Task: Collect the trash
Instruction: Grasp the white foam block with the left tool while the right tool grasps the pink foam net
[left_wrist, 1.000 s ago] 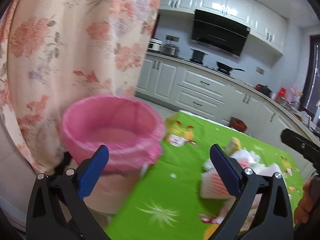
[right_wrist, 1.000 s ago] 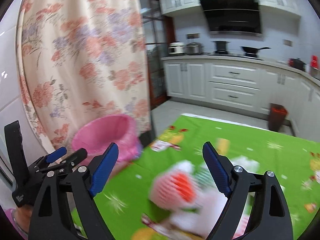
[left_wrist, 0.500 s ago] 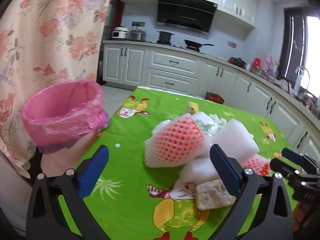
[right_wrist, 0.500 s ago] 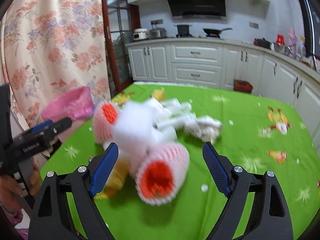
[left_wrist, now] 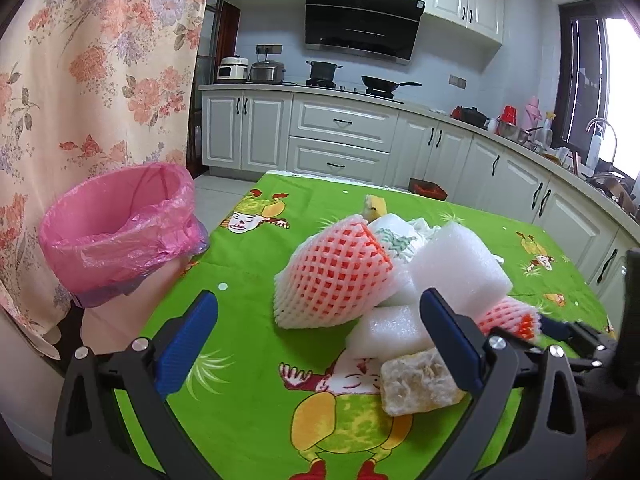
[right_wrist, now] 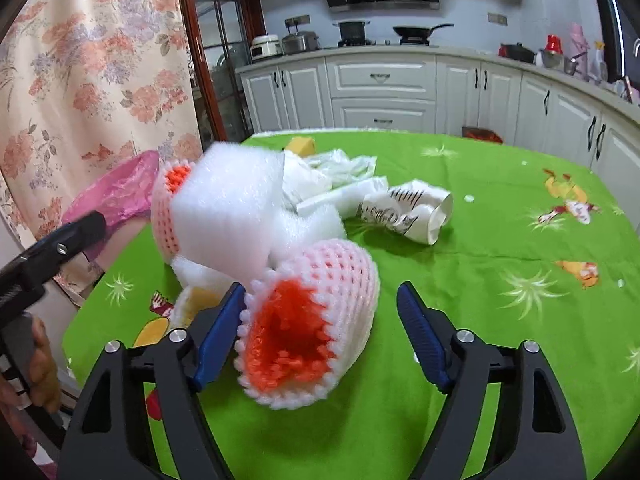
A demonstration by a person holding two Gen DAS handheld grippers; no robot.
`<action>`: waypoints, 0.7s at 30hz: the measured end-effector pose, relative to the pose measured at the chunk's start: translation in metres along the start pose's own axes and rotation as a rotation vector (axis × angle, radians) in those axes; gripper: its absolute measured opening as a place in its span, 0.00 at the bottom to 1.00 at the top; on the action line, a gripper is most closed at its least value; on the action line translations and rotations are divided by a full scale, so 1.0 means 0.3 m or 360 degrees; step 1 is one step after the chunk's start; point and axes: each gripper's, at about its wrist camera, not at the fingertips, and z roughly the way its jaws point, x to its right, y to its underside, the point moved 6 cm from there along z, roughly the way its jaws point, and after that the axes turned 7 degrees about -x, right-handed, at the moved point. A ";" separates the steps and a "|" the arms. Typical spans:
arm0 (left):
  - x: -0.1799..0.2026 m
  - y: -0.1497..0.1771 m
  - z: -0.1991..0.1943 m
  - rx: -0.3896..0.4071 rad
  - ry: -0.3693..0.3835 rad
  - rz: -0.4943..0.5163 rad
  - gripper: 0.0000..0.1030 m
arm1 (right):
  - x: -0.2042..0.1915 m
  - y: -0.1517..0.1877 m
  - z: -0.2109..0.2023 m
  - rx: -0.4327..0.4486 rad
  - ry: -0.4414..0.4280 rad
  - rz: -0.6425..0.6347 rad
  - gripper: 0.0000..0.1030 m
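Right wrist view: right gripper [right_wrist: 316, 332] jaws closing around foam fruit net [right_wrist: 312, 320] at lower centre, left pad touching, right pad apart, not gripped yet. Squeeze gently mid-body, then carry to pink-lined bin [left_wrist: 116, 232] at table's left edge. Left gripper [left_wrist: 316, 336] spread, empty. Pile underside hidden; net edge blurred.

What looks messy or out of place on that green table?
A heap of packing trash: foam fruit nets, white foam blocks and plastic wrap, with a crushed paper cup tipped on its side. The pink-lined bin beside the table looks empty.
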 end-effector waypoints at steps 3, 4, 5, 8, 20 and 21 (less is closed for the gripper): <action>0.029 -0.006 0.010 -0.0007 0.0031 0.0014 0.95 | 0.003 0.016 0.031 -0.0047 -0.0032 -0.0006 0.55; 0.045 -0.008 0.014 -0.0008 0.0042 0.0030 0.95 | 0.005 0.016 0.030 -0.0044 -0.0044 -0.0007 0.49; 0.061 -0.011 0.017 -0.0007 0.0051 0.0045 0.95 | 0.008 0.015 0.020 -0.0027 -0.0047 -0.0020 0.39; 0.123 -0.020 0.028 0.0000 0.0102 0.0075 0.95 | 0.035 0.009 -0.017 0.0033 0.0005 -0.0039 0.32; 0.405 -0.022 0.103 0.0023 0.0123 0.0273 0.95 | 0.275 0.018 -0.150 0.0178 0.0053 0.0209 0.30; 0.425 -0.020 0.111 0.0039 0.0072 0.0315 0.95 | 0.281 0.019 -0.152 0.0179 0.0049 0.0214 0.30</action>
